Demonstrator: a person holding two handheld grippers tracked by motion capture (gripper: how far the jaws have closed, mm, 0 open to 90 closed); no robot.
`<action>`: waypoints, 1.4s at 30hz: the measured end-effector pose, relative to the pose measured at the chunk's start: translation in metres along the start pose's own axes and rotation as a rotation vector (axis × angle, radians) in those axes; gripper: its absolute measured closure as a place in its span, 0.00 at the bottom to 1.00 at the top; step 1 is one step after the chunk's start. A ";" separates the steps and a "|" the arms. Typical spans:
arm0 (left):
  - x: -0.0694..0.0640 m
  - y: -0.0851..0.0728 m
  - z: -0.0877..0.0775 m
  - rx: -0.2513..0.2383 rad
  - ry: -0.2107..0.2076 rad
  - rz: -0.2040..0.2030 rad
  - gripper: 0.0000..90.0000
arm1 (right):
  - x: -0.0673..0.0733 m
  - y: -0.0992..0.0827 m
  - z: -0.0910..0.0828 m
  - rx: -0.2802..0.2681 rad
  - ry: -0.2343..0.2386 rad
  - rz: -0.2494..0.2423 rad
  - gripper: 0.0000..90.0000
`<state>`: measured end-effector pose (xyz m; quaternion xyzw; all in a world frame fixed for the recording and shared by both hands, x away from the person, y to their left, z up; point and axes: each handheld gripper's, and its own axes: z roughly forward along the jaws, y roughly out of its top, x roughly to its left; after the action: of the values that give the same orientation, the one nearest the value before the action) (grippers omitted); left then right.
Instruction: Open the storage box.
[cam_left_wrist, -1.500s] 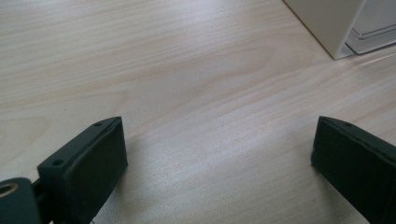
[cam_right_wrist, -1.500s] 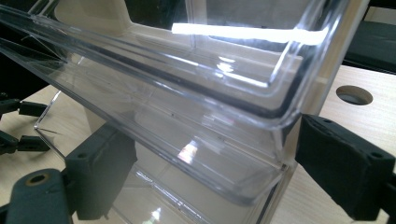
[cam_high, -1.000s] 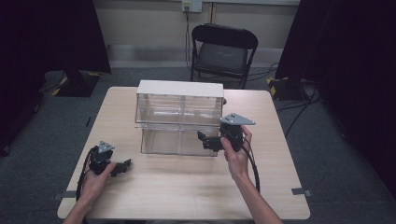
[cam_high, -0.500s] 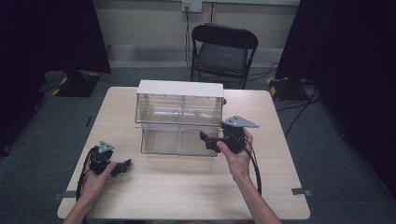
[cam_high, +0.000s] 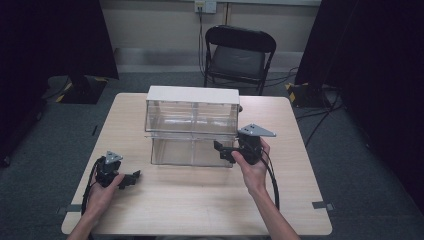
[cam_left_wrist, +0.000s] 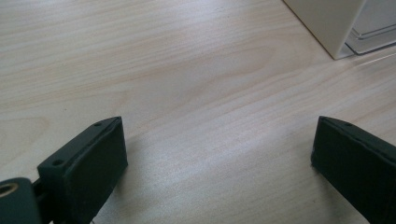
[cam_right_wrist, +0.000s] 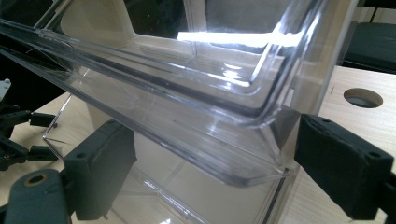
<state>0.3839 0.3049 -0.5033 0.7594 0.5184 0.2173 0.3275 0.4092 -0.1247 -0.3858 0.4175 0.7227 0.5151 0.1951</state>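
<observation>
A clear plastic drawer unit (cam_high: 192, 117) with a white top stands in two tiers at the middle of the wooden table (cam_high: 200, 205). My right gripper (cam_high: 221, 150) is at its lower right front and points left. In the right gripper view the right gripper (cam_right_wrist: 219, 170) is open, and its jaws straddle the corner of a clear drawer (cam_right_wrist: 252, 140) without closing on it. My left gripper (cam_high: 134, 178) rests low over the table's front left, apart from the unit. It is open (cam_left_wrist: 219, 158), with bare wood between its jaws.
A black folding chair (cam_high: 239, 55) stands behind the table. There is a round hole (cam_right_wrist: 363, 98) in the tabletop beside the unit's right side. The unit's white corner (cam_left_wrist: 327, 23) lies ahead of the left gripper. Dark curtains hang at both sides.
The right gripper has shifted slightly right along the unit's front. The left gripper has stayed in place.
</observation>
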 end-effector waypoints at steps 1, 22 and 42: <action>0.000 0.000 0.000 0.000 0.000 0.000 0.03 | 0.000 0.000 0.000 0.000 0.000 -0.001 0.13; 0.000 0.000 0.000 0.000 0.000 0.000 0.03 | -0.001 0.000 0.000 0.002 -0.001 0.005 0.16; 0.000 0.000 0.000 0.000 0.000 0.000 0.03 | -0.001 0.000 0.000 -0.001 -0.002 0.010 0.16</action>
<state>0.3839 0.3050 -0.5033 0.7595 0.5184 0.2174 0.3273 0.4100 -0.1254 -0.3862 0.4214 0.7201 0.5161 0.1936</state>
